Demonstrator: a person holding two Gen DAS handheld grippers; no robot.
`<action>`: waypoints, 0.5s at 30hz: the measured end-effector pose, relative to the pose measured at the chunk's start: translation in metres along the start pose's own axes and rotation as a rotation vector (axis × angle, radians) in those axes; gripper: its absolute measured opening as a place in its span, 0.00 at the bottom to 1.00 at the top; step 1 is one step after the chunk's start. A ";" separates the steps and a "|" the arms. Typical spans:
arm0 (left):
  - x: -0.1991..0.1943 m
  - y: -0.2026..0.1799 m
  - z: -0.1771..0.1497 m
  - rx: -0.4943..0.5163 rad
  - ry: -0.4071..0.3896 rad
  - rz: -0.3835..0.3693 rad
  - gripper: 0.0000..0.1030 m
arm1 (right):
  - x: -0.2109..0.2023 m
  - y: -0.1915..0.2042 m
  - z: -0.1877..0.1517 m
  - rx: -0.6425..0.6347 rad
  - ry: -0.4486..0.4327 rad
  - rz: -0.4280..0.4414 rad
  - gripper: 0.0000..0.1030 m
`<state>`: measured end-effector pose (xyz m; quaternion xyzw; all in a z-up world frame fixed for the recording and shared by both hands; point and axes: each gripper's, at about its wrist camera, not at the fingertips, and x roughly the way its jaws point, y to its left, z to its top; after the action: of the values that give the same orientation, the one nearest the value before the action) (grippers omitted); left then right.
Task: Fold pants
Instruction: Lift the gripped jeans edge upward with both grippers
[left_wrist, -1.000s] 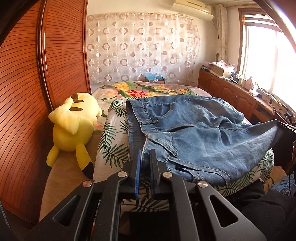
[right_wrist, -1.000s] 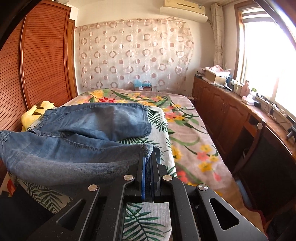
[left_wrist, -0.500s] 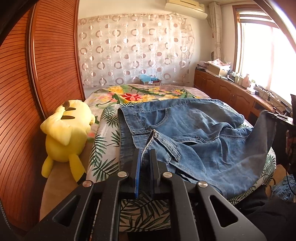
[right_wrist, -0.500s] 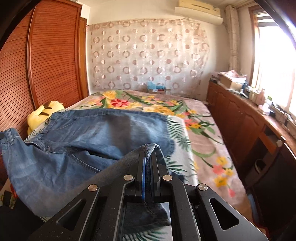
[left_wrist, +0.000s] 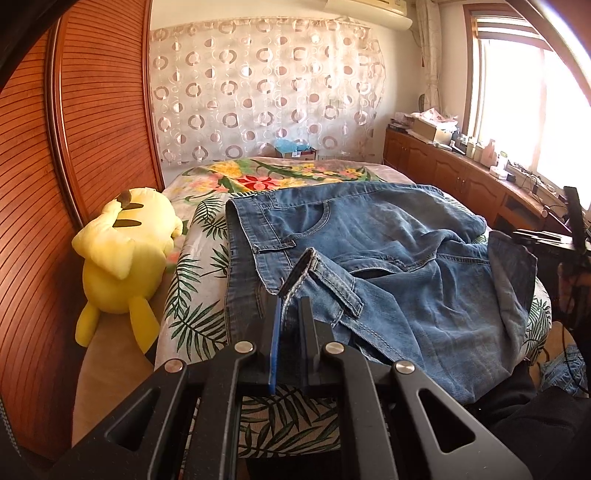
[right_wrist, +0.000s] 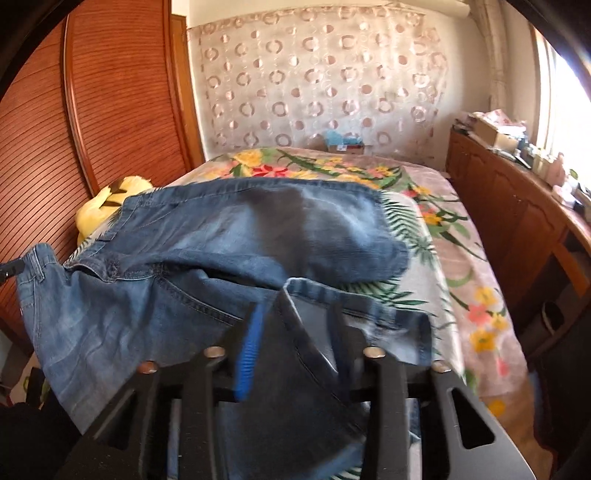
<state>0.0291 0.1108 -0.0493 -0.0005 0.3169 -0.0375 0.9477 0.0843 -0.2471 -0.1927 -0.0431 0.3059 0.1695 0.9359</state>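
Blue jeans (left_wrist: 388, 251) lie crumpled across the flowered bed (left_wrist: 199, 299), with one leg folded over the other. My left gripper (left_wrist: 290, 306) is shut on the waistband corner, which stands up between its pads. The same jeans (right_wrist: 207, 236) fill the right wrist view. My right gripper (right_wrist: 297, 317) is low over the leg's hem (right_wrist: 354, 299), and its jaws are opening. The hem cloth lies loose between the blue pad (right_wrist: 251, 339) and the other finger, neither pressing on it. The left gripper's tip (right_wrist: 11, 267) shows at the far left edge, holding the waistband.
A yellow plush toy (left_wrist: 125, 258) lies against the wooden sliding wardrobe (left_wrist: 74, 147) left of the bed. Low wooden cabinets (right_wrist: 517, 221) with clutter on top run along the right under the window. A patterned curtain (left_wrist: 266, 92) hangs behind the bed.
The right gripper carried the leg hem over the other leg, sank toward the bed and parted its jaws. The left gripper shifted slightly and still grips the waistband.
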 end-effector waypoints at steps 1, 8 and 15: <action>0.000 0.000 0.000 -0.001 0.000 0.000 0.09 | -0.008 -0.007 -0.003 0.010 -0.005 -0.007 0.43; 0.002 -0.001 -0.001 -0.001 0.007 0.003 0.09 | -0.041 -0.025 -0.035 0.074 0.016 -0.056 0.45; 0.004 0.000 -0.004 -0.006 0.012 0.007 0.09 | -0.018 -0.014 -0.033 0.038 0.086 -0.055 0.48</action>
<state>0.0299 0.1106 -0.0553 -0.0021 0.3227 -0.0330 0.9459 0.0571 -0.2720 -0.2094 -0.0409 0.3475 0.1360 0.9269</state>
